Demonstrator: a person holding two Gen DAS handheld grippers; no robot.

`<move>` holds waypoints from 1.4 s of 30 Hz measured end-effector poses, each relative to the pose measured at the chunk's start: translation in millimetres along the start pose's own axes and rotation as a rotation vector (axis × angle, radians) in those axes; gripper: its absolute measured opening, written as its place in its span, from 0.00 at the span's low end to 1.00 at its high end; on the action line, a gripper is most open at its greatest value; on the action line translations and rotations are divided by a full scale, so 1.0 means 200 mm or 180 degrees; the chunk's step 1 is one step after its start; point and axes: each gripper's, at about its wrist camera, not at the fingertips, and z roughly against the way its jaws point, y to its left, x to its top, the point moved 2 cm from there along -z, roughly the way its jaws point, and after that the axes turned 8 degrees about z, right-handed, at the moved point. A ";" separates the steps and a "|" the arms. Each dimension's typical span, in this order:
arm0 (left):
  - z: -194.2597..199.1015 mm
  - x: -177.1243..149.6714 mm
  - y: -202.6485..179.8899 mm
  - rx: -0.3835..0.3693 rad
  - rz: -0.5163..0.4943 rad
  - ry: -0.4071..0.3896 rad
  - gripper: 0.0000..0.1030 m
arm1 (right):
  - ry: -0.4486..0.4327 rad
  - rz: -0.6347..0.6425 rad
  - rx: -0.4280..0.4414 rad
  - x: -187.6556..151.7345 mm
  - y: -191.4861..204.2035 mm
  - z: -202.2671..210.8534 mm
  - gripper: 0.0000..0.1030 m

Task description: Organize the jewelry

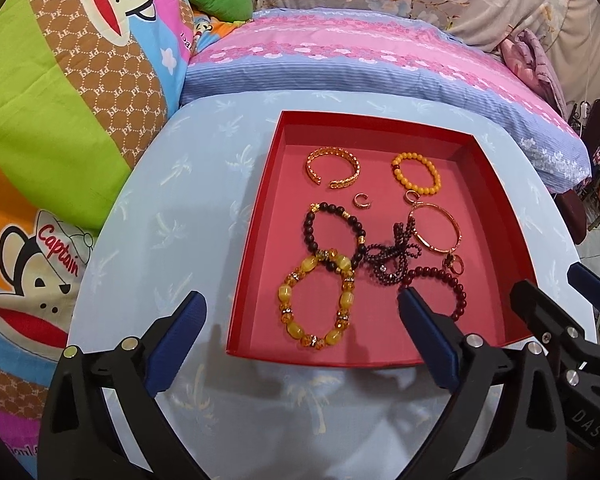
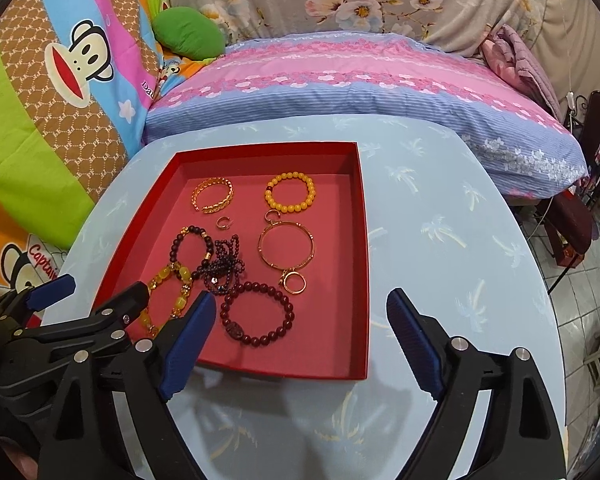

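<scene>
A red tray [image 1: 256, 216] [image 2: 362, 248] on the light blue table holds several pieces of jewelry: a gold cuff [image 1: 332, 170] [image 2: 214, 196], a yellow bead bracelet [image 1: 417, 173] [image 2: 290, 192], a thin gold bangle [image 1: 436, 228] [image 2: 286, 250], a dark bead bracelet [image 1: 334, 236] [image 2: 192, 246], an amber bracelet [image 1: 316, 300] [image 2: 166, 292], a tangled dark bead strand [image 1: 392, 254] [image 2: 220, 264] and a maroon bracelet [image 1: 444, 288] [image 2: 256, 312]. My left gripper [image 1: 302, 312] is open and empty at the tray's near edge. My right gripper [image 2: 302, 312] is open and empty near the tray's front right corner.
The round table [image 1: 180, 208] [image 2: 460, 240] stands against a bed with a pink and blue pillow [image 1: 372, 64] [image 2: 340, 80] and a cartoon monkey quilt [image 1: 60, 80] on the left. A tiled floor [image 2: 580, 300] lies at the right.
</scene>
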 end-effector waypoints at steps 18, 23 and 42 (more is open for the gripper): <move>0.08 -0.06 0.02 0.0047 -0.0042 -0.0042 0.91 | 0.0085 -0.0028 0.0123 -0.06 0.00 0.06 0.88; 0.09 -0.08 0.02 0.0046 -0.0077 -0.0016 0.91 | 0.0033 0.0013 0.0035 -0.07 0.00 0.08 0.88; 0.08 -0.11 0.00 0.0057 -0.0142 0.0065 0.92 | -0.0042 0.0104 -0.0093 -0.08 -0.01 0.12 0.88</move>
